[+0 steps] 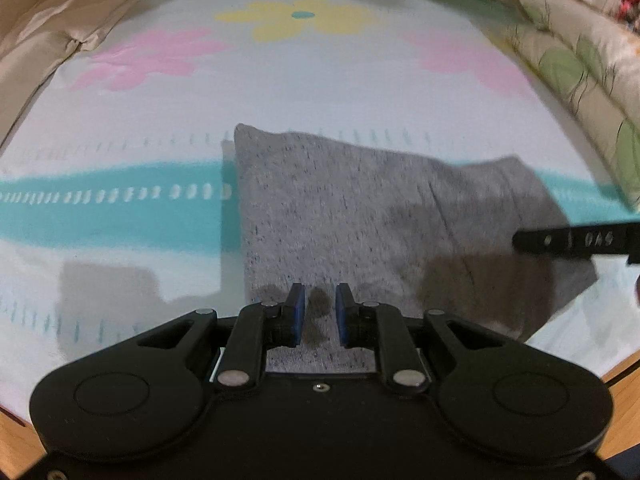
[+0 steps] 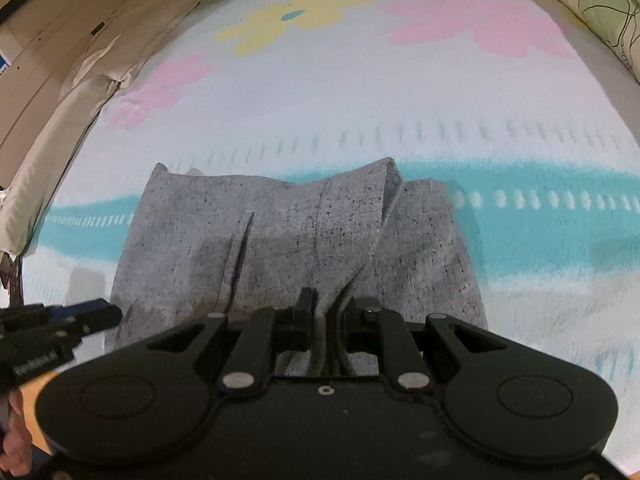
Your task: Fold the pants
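The gray pants (image 1: 360, 216) lie folded into a compact block on a bed, across the teal band of the bedsheet (image 1: 120, 208). In the right wrist view the pants (image 2: 280, 248) show 2 layers: a top flap with a raised, curled corner at the far edge, and a lower layer that sticks out to the right of it. A seam or pleat runs down the left half of the cloth.

The right gripper (image 2: 329, 312) has its jaws narrow and closed on the near edge of the pants, with bunched folds of gray fabric squeezed between the pads. The left gripper (image 1: 320, 312) is above the near edge of the pants, its jaws narrowly apart with blue pads (image 1: 298, 312) facing each other; nothing is pinched between them, and a shadow falls on the cloth in the gap.

Each gripper shows at the edge of the other's view, at opposite sides of the folded cloth.

The bedsheet is white with yellow (image 1: 296, 18) and pink flowers (image 1: 148, 56). A beige pillow (image 1: 60, 12) lies at the far left, and a quilt with green leaves (image 1: 580, 64) runs along the right side.
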The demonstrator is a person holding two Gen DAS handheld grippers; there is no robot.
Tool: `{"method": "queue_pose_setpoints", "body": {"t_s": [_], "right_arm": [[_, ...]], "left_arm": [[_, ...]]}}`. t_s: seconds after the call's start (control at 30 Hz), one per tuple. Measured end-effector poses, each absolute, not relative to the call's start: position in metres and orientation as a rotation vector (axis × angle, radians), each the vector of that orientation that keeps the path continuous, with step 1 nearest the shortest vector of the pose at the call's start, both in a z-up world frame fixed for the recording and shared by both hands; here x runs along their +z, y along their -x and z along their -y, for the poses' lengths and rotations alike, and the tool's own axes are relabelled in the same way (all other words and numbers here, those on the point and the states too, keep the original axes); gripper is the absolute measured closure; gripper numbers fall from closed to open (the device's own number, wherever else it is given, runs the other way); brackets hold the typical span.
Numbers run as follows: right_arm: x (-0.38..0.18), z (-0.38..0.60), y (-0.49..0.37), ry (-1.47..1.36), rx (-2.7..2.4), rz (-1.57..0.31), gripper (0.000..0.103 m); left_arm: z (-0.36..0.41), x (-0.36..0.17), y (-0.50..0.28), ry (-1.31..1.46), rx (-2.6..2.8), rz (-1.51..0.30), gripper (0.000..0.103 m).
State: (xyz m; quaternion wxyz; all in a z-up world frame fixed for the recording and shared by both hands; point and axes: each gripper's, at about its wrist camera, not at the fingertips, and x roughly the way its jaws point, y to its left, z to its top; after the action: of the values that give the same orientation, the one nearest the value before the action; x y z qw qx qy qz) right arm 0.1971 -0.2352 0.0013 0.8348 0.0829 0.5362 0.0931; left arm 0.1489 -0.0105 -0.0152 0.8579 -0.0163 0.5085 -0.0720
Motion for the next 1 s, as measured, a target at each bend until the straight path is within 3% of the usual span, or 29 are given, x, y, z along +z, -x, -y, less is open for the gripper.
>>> {"method": "queue_pose_setpoints", "body": {"t_s": [0.27,0.37,0.43,0.5,0.7,0.87,1.0], "right_arm": [[0.022,0.226,-0.185,-0.1,0.266,-0.996,0.089],[0.008,0.234,-0.191,-0.101,0.223,-1.061,0.087],[-0.008,0.239,-0.195,-0.089,0.183,-1.124,0.082],[-0.018,0.243,-0.195,-0.073,0.145,-1.159,0.073],[-0.001,0.252,-0.197,-0.108,0.019,-1.187,0.068],[0.03,0.247,-0.195,-0.043,-0.021,-1.006,0.068],[0.031,0.245,-0.201,-0.094,0.045,-0.938,0.068]], "left_arm": [[0.023,-0.012,-0.153,0.028,-0.125,-1.064,0.08],[0.026,-0.02,-0.157,0.018,-0.109,-1.086,0.078],[0.029,-0.03,-0.16,-0.013,-0.106,-1.116,0.071],[0.033,-0.041,-0.159,-0.062,-0.111,-1.137,0.07],[0.039,-0.027,-0.153,-0.105,-0.082,-1.102,0.071],[0.036,0.001,-0.163,-0.086,-0.082,-0.988,0.071],[0.024,0.002,-0.196,-0.004,-0.066,-1.02,0.071]]}}
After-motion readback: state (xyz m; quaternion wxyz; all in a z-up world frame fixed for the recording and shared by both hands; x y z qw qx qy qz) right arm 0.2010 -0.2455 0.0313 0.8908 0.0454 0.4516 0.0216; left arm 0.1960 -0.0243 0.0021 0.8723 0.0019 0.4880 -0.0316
